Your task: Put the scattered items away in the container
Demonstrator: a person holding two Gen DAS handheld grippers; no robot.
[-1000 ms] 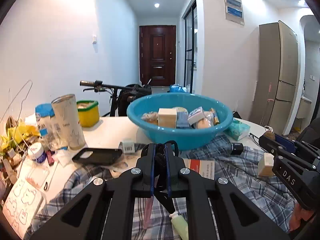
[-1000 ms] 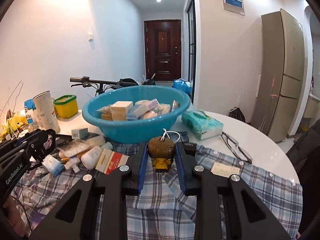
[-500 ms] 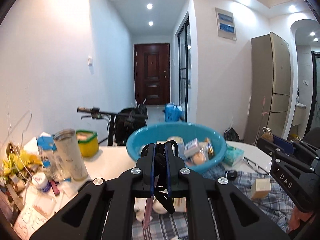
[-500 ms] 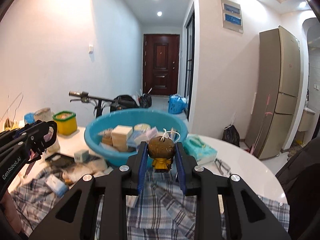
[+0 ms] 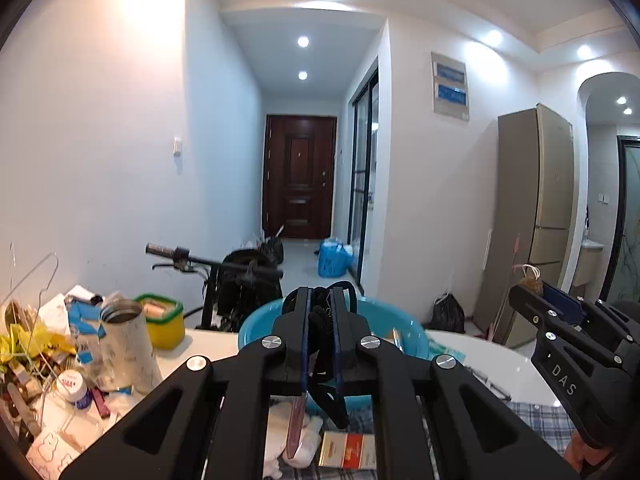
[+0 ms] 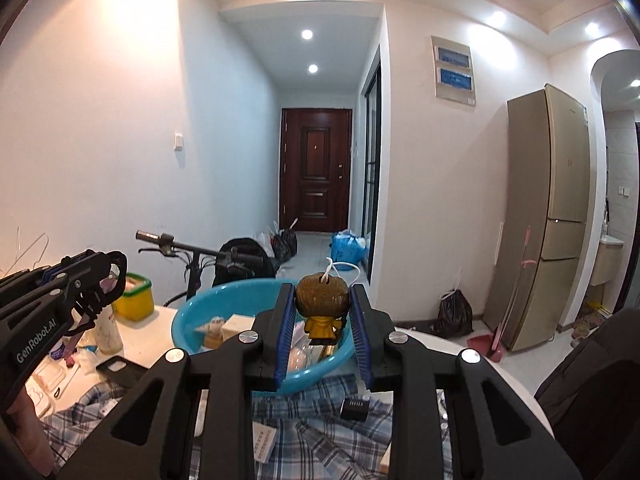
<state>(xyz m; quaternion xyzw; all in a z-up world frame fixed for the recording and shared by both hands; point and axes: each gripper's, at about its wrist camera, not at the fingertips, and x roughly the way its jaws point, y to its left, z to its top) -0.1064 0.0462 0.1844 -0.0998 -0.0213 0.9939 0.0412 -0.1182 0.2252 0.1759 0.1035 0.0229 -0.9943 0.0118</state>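
Left gripper (image 5: 321,312): we find its jaws clamped on a black corded item (image 5: 320,316); a pinkish flat strip (image 5: 295,426) hangs below the pads.
Right gripper (image 6: 322,312): we find it clamped on a small figurine (image 6: 322,304) with a brown head, yellow body and white string loop.
Blue basin (image 6: 188,320): we note it on the white table (image 5: 508,368), directly beyond both grippers, already holding boxes and packets.
Plaid cloth (image 6: 312,440): we see it spread on the table before the basin, with a small dark block (image 6: 354,410) and a red-and-white box (image 5: 348,450) lying on it.
Left table edge: we record a metal tumbler (image 5: 126,344), a yellow tub with green lid (image 5: 162,322) and mixed clutter.
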